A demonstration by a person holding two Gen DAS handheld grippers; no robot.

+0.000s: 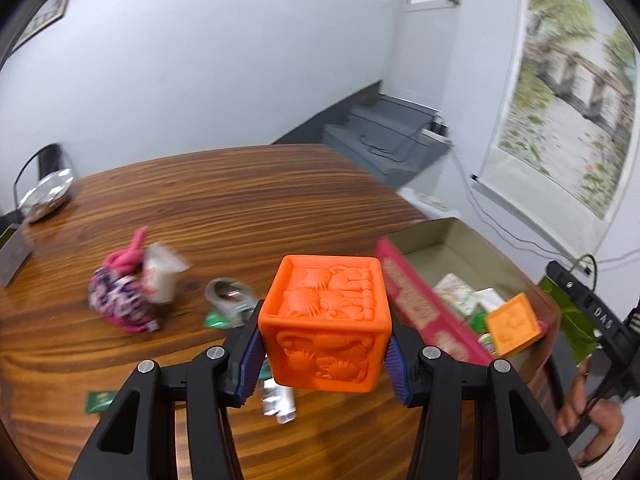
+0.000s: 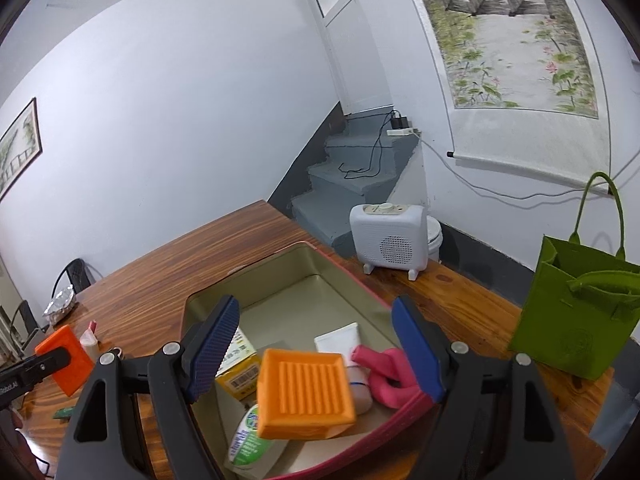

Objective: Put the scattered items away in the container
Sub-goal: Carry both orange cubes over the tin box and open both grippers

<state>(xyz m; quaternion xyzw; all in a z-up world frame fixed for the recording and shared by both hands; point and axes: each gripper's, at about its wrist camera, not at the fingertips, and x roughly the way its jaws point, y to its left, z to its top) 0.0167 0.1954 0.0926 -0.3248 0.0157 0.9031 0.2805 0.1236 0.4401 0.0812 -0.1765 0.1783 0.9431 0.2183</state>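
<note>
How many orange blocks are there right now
2. One orange block is clamped in the left gripper above the table; the other orange block lies in the container. Clutter could hide more.

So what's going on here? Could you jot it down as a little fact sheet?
left gripper: shut on orange cat-embossed cube, held above the wooden table
right gripper: open, over the container
container: red-walled box
already inside: lighter orange cube, white tube, pink toy
left on table: floral pouch, tape roll
</note>
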